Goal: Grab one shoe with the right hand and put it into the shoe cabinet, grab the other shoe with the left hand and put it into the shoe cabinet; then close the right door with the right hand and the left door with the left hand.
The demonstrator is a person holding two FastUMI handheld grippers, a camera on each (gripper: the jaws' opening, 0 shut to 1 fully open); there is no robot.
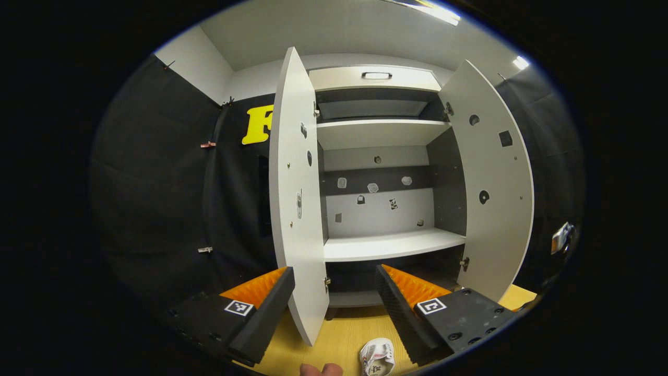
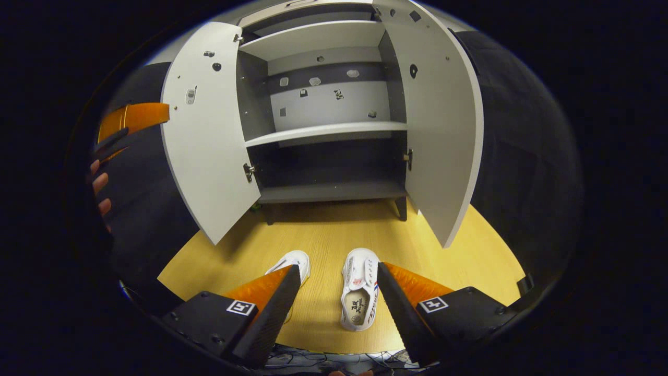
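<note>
Two white shoes are seen on the yellow floor (image 2: 334, 235) before the shoe cabinet (image 2: 326, 130), both doors swung wide. Left to right: the left gripper (image 1: 334, 305) is held high, jaws apart and empty, facing the left door (image 1: 297, 198); the left shoe (image 2: 292, 261) is partly hidden behind a finger; the right shoe (image 2: 360, 297) lies between the spread jaws of the right gripper (image 2: 339, 308), ungripped. The first grab is judged to be in hand; lowering and closing on that shoe is called for next.
</note>
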